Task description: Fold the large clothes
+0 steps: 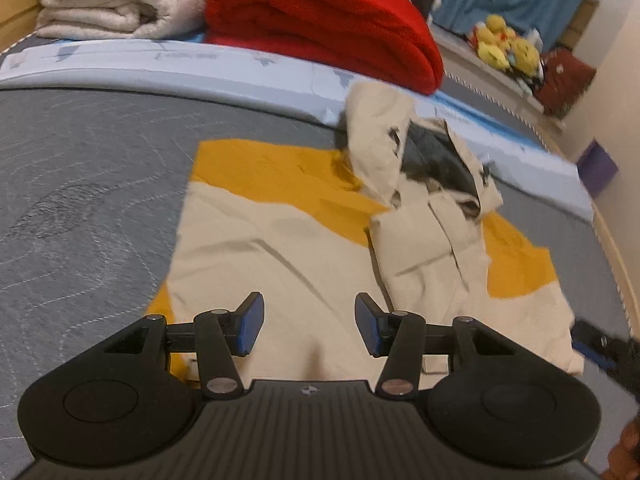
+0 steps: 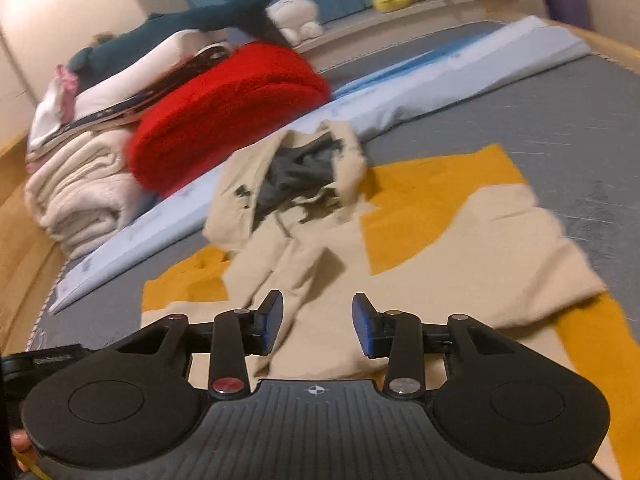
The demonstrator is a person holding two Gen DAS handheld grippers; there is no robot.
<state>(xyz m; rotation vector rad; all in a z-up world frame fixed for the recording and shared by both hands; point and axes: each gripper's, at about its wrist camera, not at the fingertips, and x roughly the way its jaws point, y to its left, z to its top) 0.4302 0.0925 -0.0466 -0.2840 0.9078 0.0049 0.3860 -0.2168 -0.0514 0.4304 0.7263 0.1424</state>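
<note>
While both jaws gape empty, the cream jacket (image 1: 280,240) lies beneath.

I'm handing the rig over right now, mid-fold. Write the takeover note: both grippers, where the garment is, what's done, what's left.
Left gripper: open, nothing between its fingers, over the garment's near part.
Right gripper: open, holding nothing, also over the near part.
The cream and yellow hooded garment lies spread on the grey bed cover; its hood points toward the folded red blanket and white blanket.
Done: one cream flap looks folded across the middle.
Left: fold the remaining sides in, then the hood end; no grip is in place yet.
</note>
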